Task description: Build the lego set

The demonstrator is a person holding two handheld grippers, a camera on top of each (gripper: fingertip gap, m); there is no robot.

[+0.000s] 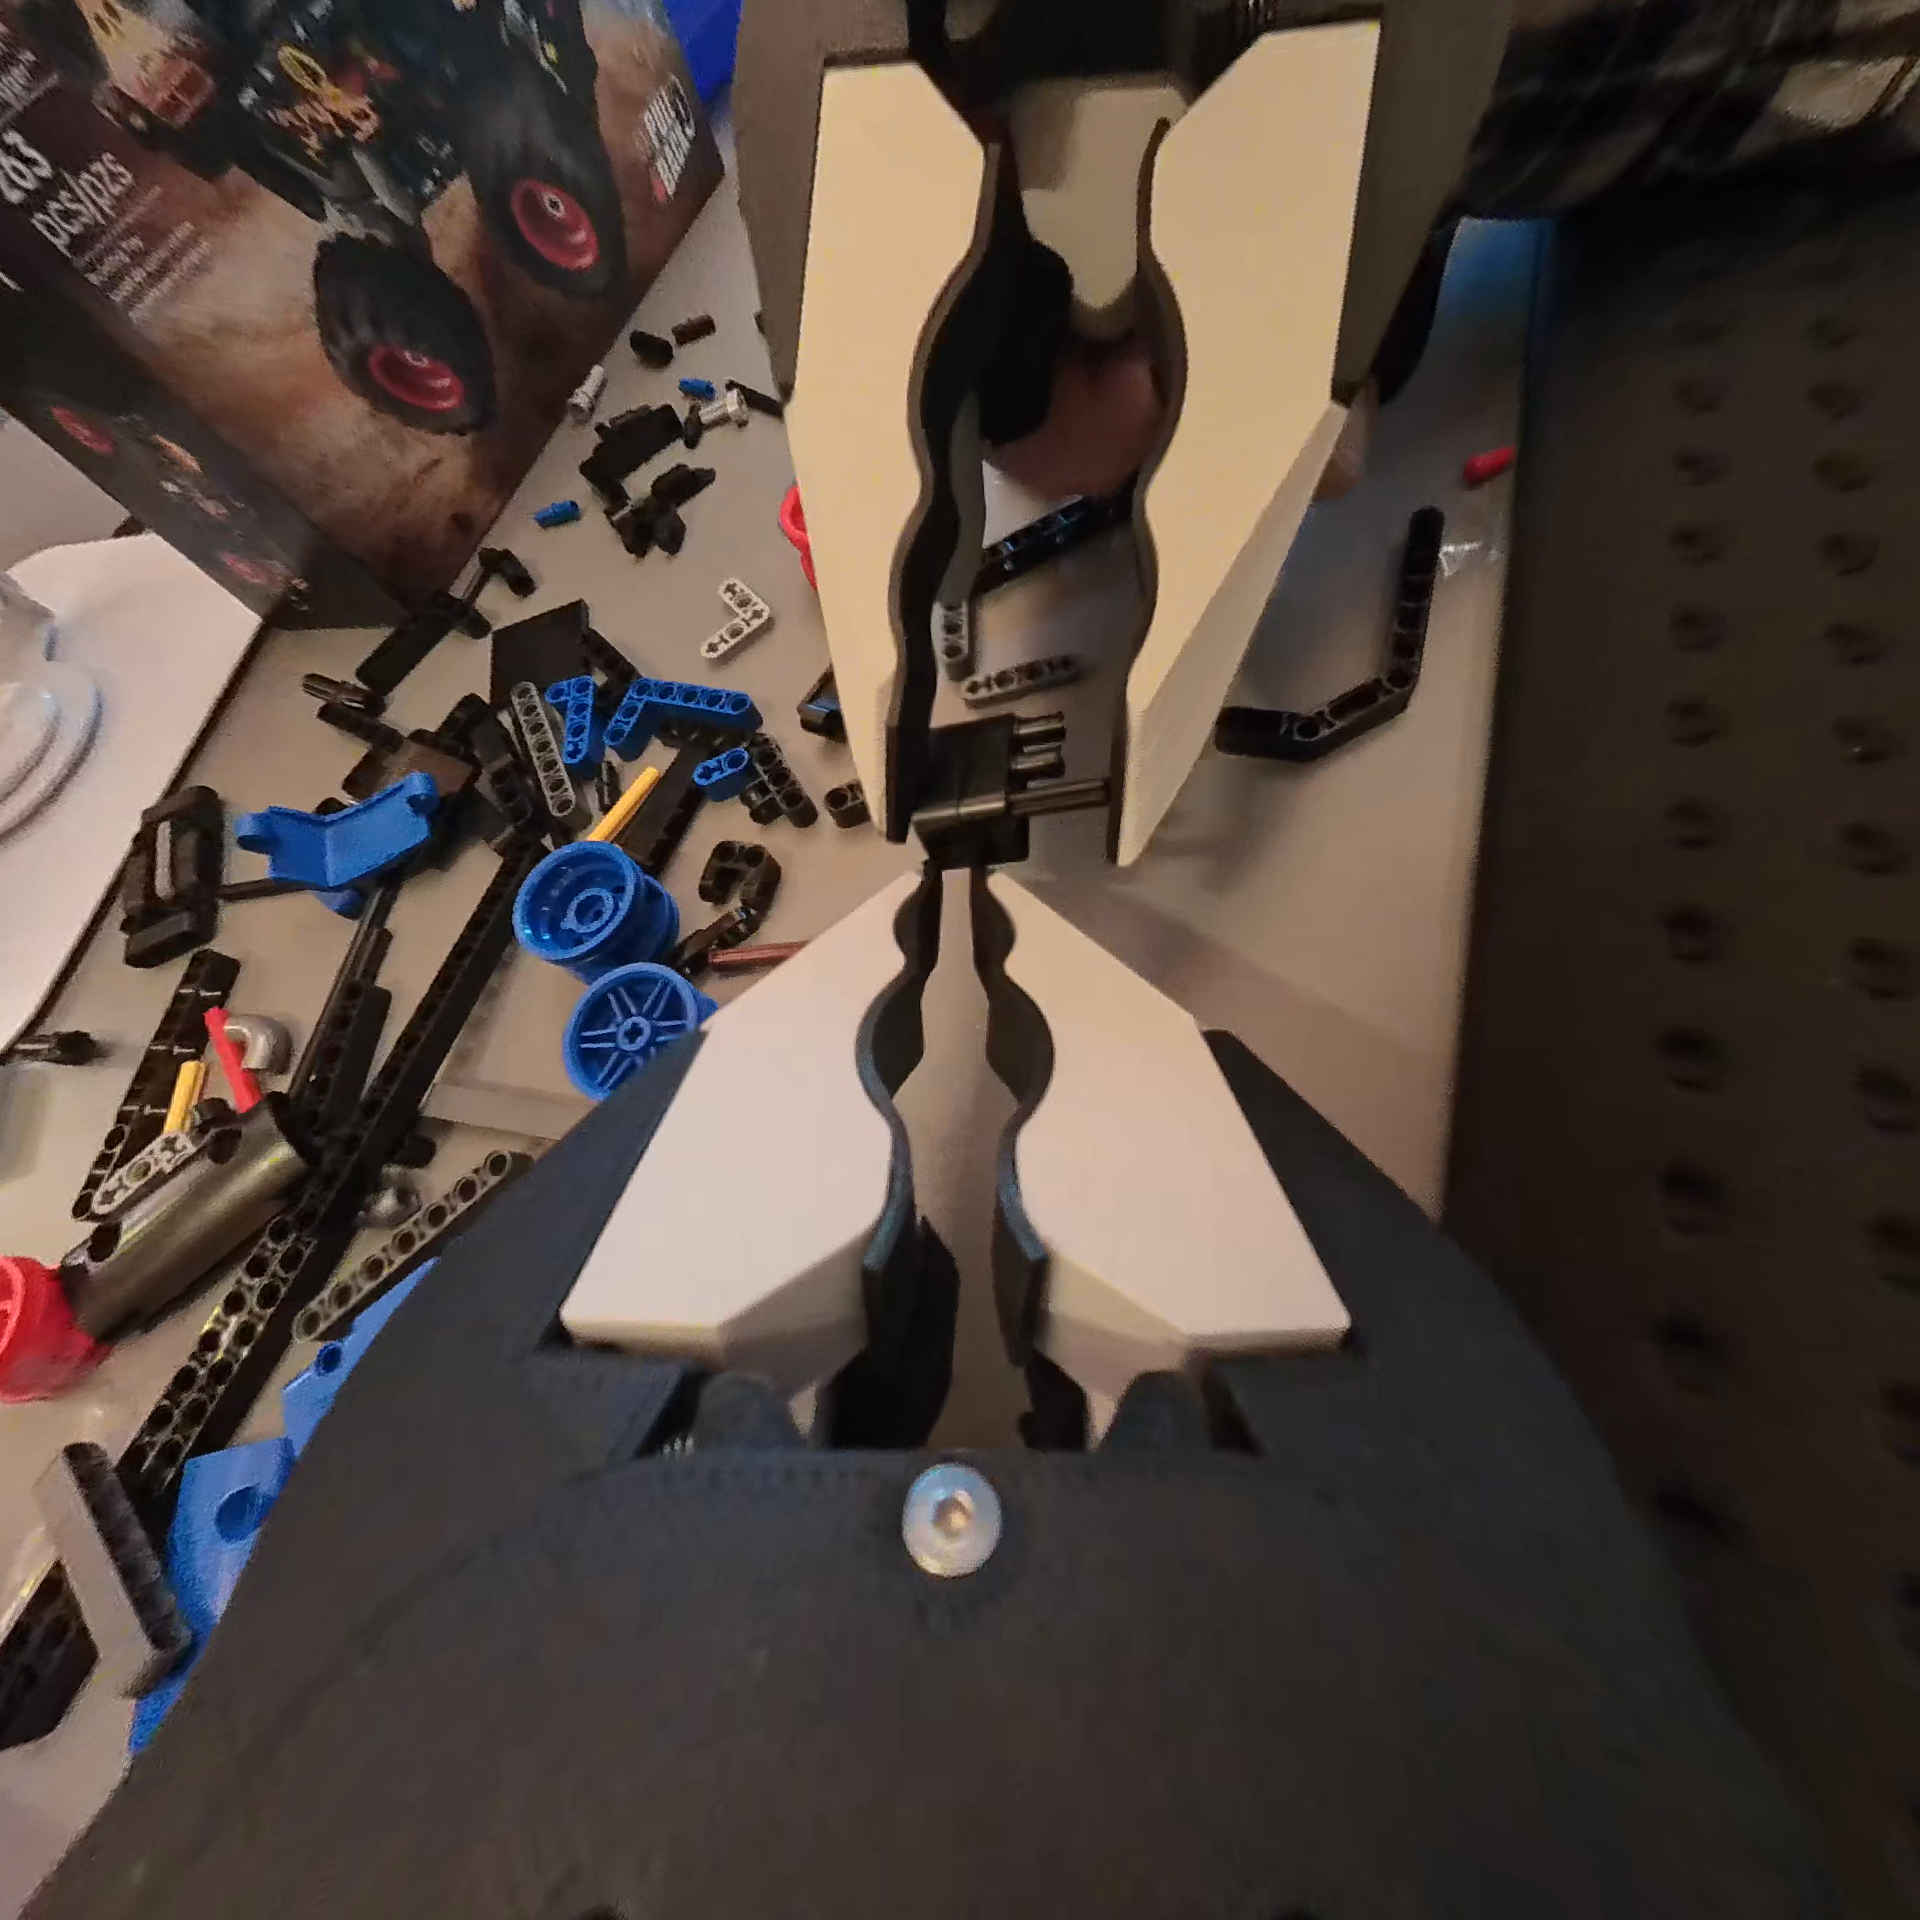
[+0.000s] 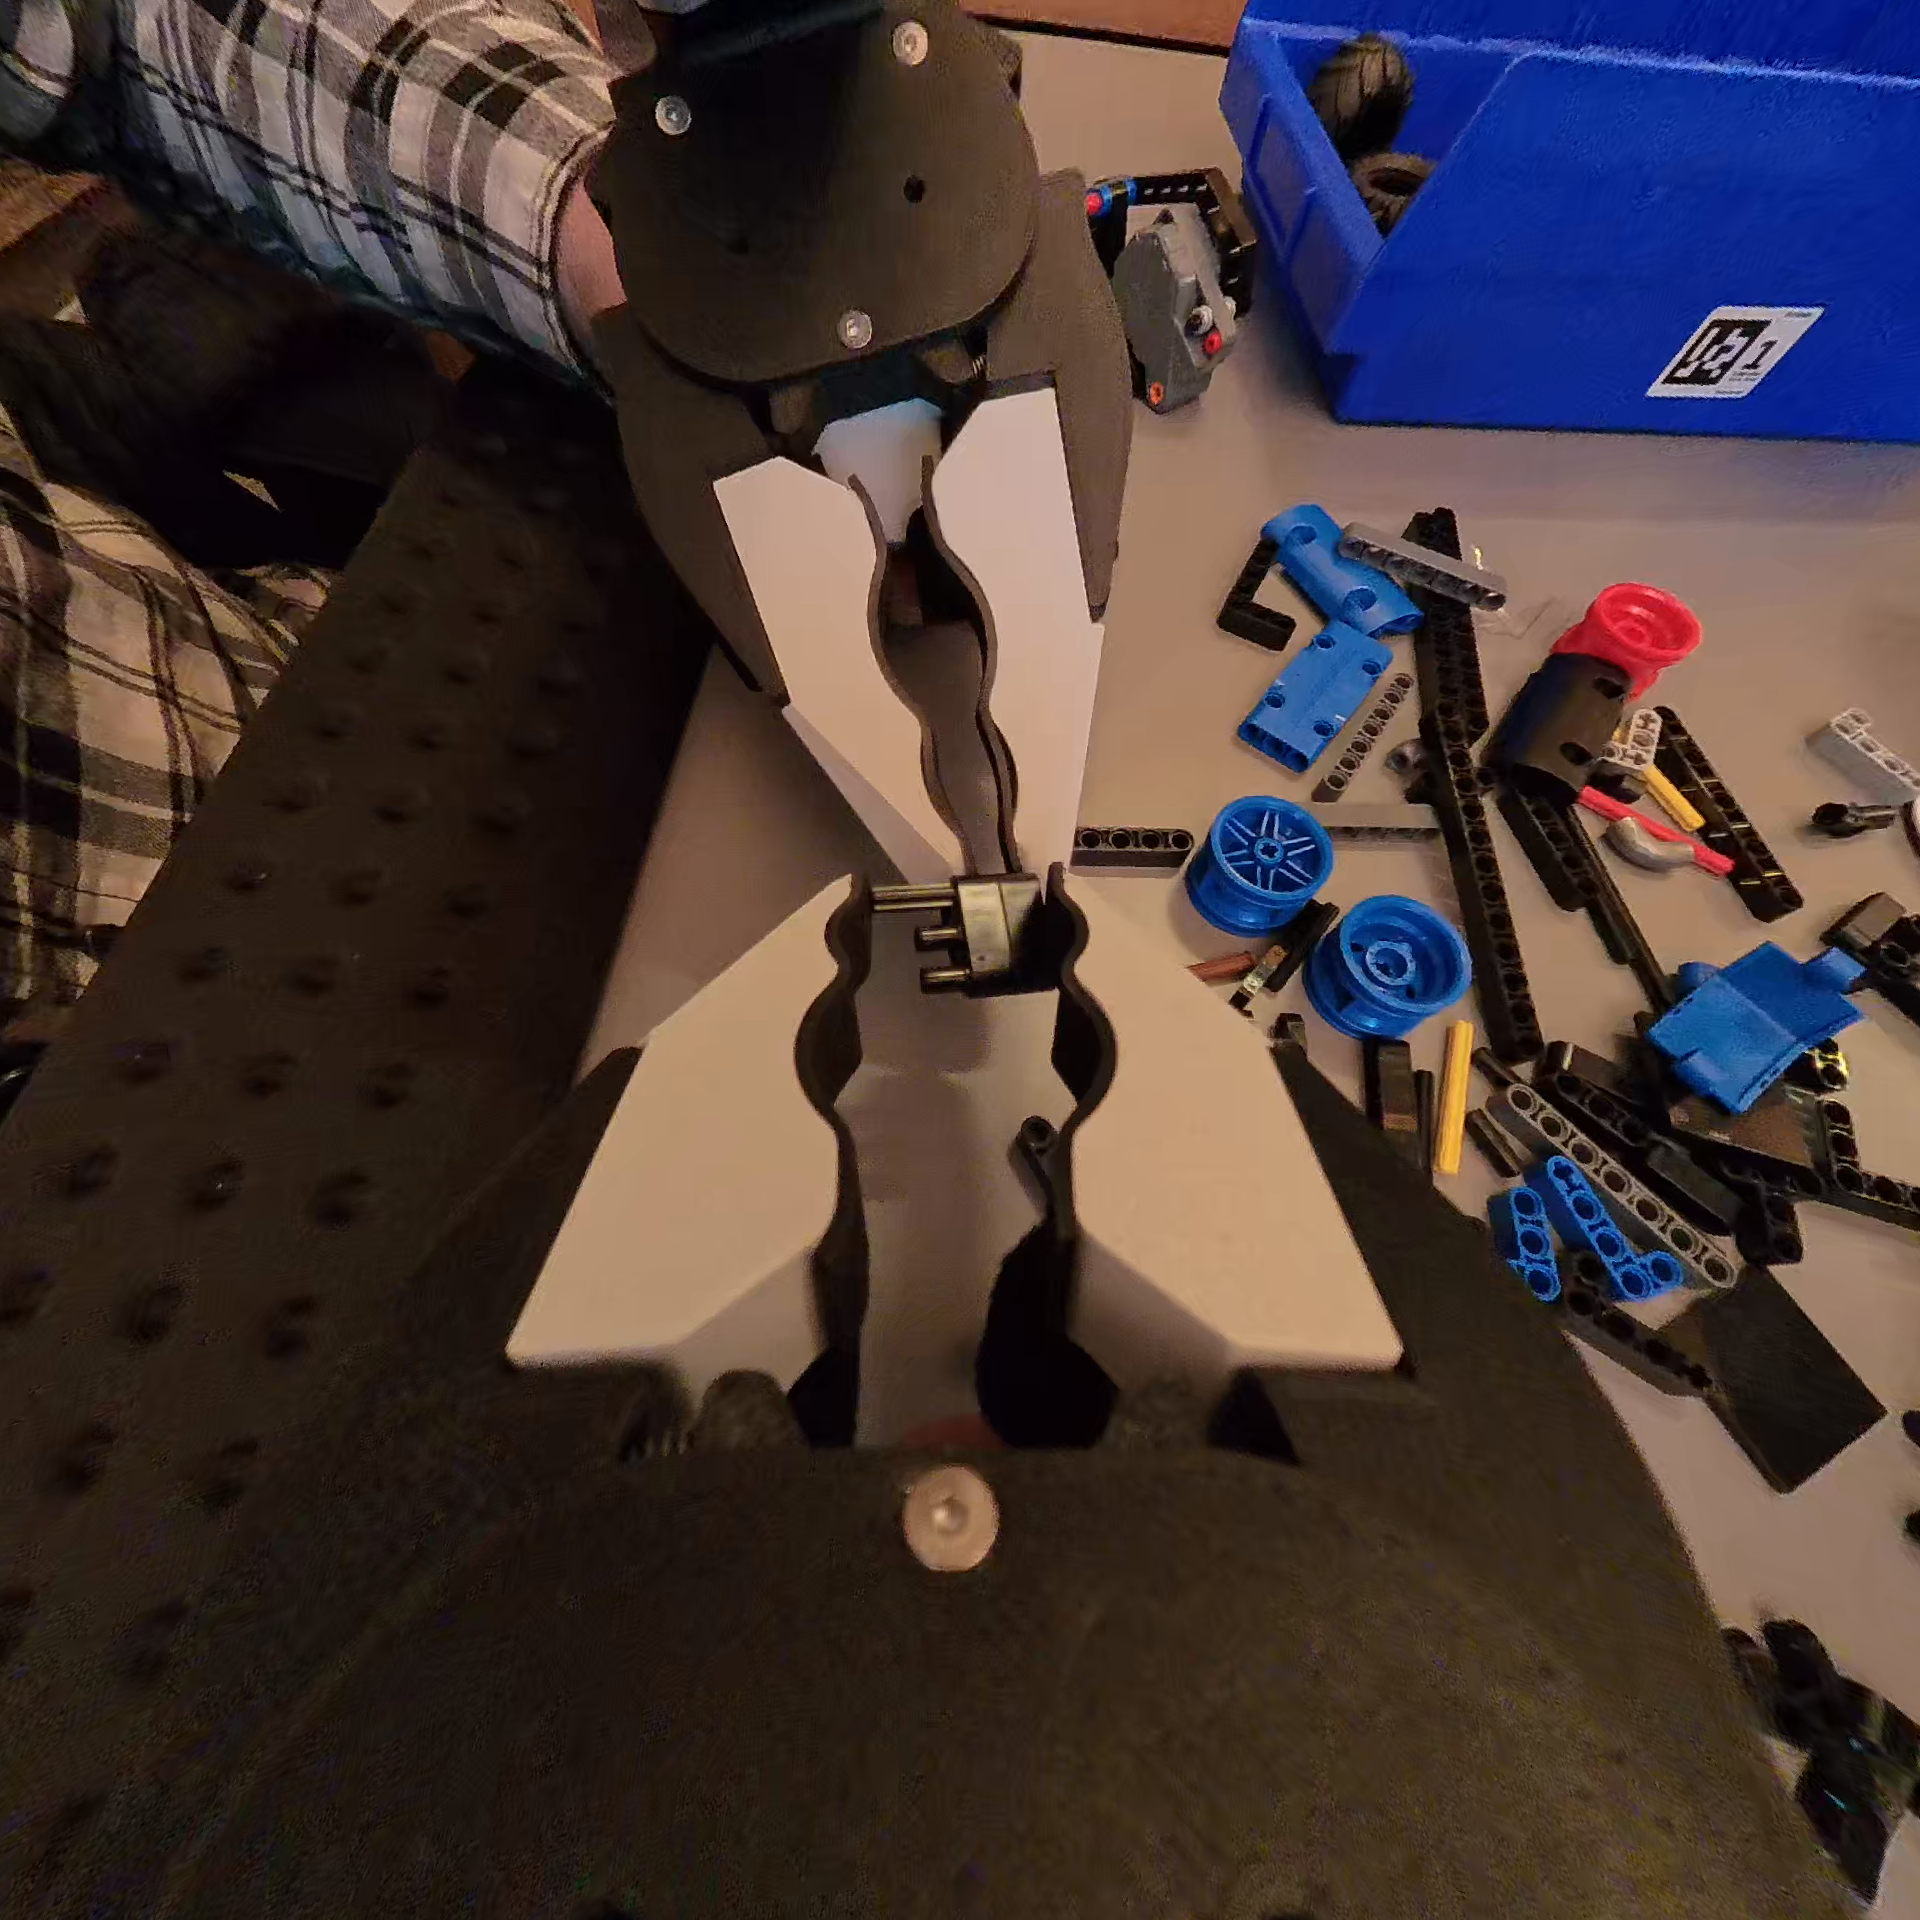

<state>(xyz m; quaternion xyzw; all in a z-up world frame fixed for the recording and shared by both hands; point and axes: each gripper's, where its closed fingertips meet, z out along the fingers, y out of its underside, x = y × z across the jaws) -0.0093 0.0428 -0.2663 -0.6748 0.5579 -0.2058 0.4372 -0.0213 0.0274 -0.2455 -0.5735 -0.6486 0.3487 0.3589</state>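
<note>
The left claw (image 1: 956, 878) and right claw (image 2: 956, 914) meet tip to tip above the desk (image 2: 1164, 623). The left is pinched nearly shut on a small black pin connector (image 2: 982, 930); the right stands part open around that piece. Far right, a blue bin (image 2: 1621, 260) holds black tyres (image 2: 1361, 83). Loose lego parts (image 2: 1455, 831) litter the desk's right side.

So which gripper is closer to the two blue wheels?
Left. The left gripper pinches the small black piece just beside the blue wheels; the right gripper reaches in from farther away.
</note>
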